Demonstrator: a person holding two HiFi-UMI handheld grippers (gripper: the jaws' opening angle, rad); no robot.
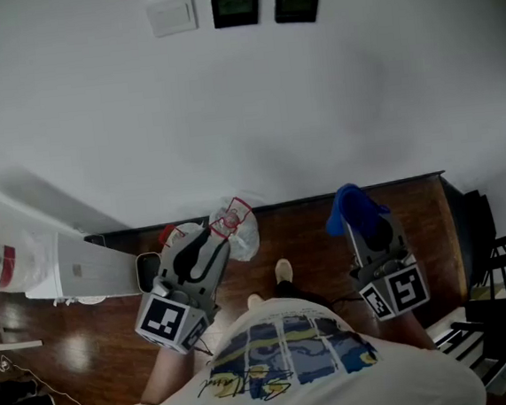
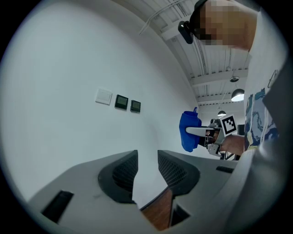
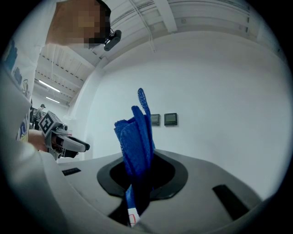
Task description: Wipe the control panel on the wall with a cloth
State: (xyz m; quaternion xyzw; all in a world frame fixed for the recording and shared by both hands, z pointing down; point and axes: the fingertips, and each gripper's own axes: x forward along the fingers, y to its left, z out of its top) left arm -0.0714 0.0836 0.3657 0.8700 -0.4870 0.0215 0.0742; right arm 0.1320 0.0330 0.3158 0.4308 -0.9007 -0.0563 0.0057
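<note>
The right gripper (image 3: 137, 183) clamps a blue cloth (image 3: 136, 137) — the left gripper (image 2: 147, 171) gapes empty — wall panels (image 1: 234, 7) above.

Open wall (image 1: 253, 108) beneath control panel (image 1: 236, 8); bag (image 1: 241, 231) at base.

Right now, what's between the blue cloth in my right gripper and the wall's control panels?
Nothing: only bare white wall separates the blue cloth from the control panels, seen in the head view.
</note>
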